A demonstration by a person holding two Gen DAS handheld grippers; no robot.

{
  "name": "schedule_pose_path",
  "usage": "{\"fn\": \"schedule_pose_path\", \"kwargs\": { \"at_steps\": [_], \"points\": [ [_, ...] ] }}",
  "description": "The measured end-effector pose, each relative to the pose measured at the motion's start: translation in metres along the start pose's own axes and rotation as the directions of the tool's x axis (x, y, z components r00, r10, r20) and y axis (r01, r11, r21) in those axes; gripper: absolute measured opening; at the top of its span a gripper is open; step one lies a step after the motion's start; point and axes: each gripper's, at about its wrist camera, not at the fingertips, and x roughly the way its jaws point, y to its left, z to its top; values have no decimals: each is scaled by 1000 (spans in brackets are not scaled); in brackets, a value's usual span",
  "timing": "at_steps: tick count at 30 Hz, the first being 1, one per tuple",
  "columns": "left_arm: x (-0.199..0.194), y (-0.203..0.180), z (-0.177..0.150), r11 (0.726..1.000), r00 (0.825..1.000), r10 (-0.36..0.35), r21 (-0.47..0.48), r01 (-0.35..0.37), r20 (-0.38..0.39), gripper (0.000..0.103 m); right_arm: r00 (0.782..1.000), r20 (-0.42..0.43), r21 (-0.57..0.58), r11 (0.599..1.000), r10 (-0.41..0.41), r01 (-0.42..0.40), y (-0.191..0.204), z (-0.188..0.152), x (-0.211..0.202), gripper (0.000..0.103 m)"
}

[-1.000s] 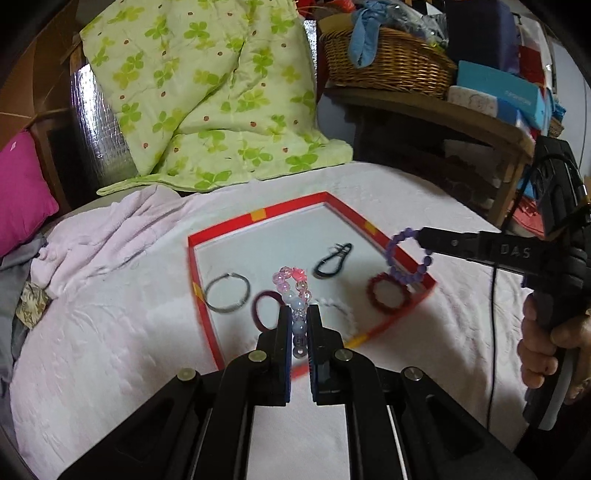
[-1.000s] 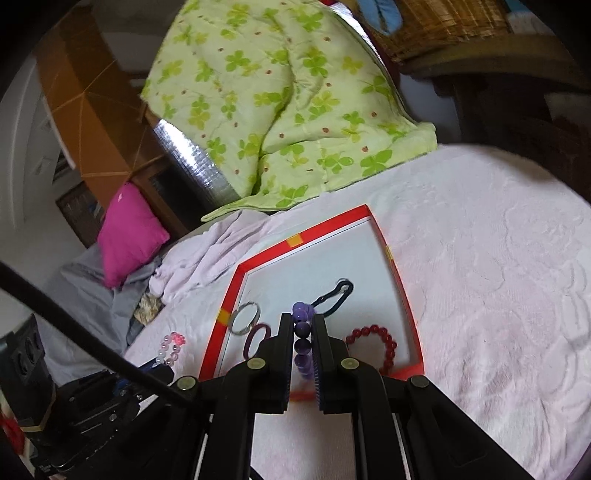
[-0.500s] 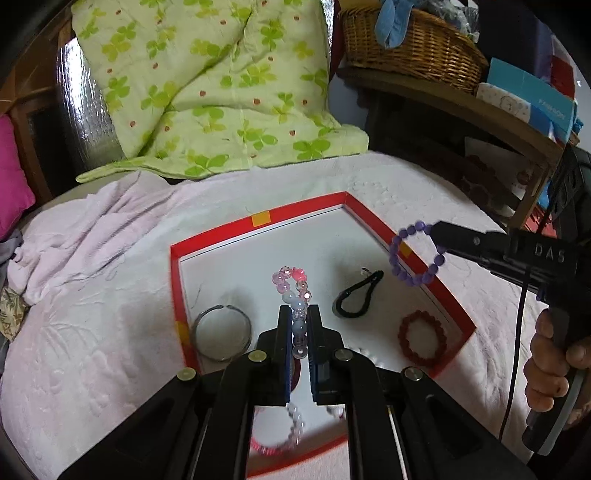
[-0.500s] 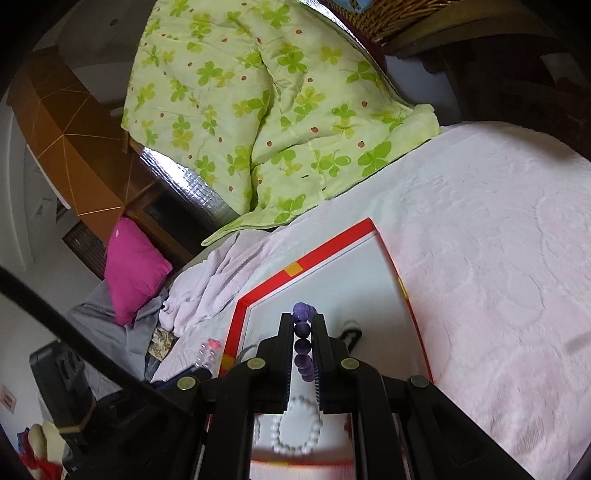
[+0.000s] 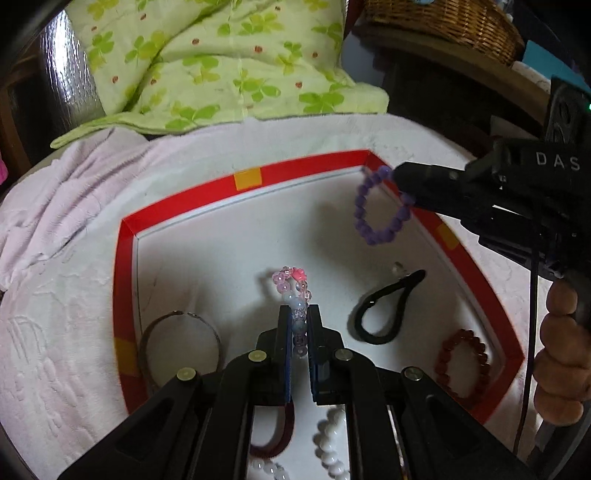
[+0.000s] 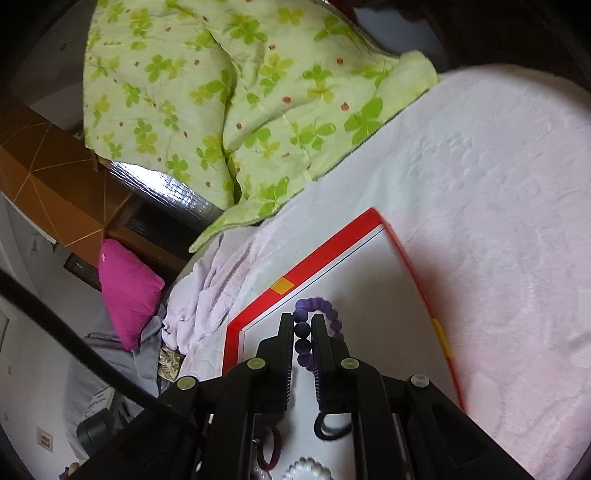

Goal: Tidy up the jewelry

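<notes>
A white tray with a red rim (image 5: 303,168) lies on the bed. My left gripper (image 5: 298,310) is shut on a pink and pale-blue bead bracelet (image 5: 291,284) and holds it over the tray's middle. My right gripper (image 6: 303,321) is shut on a purple bead bracelet (image 6: 325,310), held over the tray's far right corner; it also shows in the left wrist view (image 5: 380,206). In the tray lie a metal bangle (image 5: 177,332), a black hair tie (image 5: 388,306), a dark red bead bracelet (image 5: 461,362), a maroon hair tie (image 5: 277,439) and a white bead bracelet (image 5: 328,446).
The tray's rim shows in the right wrist view (image 6: 332,243). A green clover-print quilt (image 5: 207,59) is heaped behind the tray, with a crumpled pink cloth (image 5: 48,199) to its left. A wicker basket (image 5: 443,22) sits on a wooden shelf at the back right. A magenta pillow (image 6: 129,291) lies off the bed.
Both grippers have moved forward and lower over the tray, each still holding its bracelet. The purple bracelet has gone from the tray's right edge towards its far right corner.
</notes>
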Motion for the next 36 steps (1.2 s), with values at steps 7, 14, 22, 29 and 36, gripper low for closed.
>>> {"fn": "schedule_pose_path", "kwargs": {
  "at_steps": [7, 14, 22, 29, 36],
  "points": [
    [8, 7, -1, 999, 999, -4, -32, 3, -35, 44, 992, -29, -16, 993, -119, 119, -3, -3, 25, 14],
    [-52, 9, -19, 998, 996, 43, -56, -39, 73, 64, 990, 29, -19, 990, -137, 138, 5, -1, -17, 22],
    [-185, -5, -63, 989, 951, 133, -93, -111, 279, 84, 983, 138, -173, 974, -125, 149, 48, -61, -123, 54],
    [-269, -16, -112, 967, 900, 248, -141, -210, 358, 88, 962, 208, -319, 918, -175, 236, 80, -149, -217, 54],
    [-328, -23, -157, 942, 856, 332, -189, -278, 396, 89, 934, 278, -400, 857, -224, 325, 117, -205, -281, 56]
  ]
}}
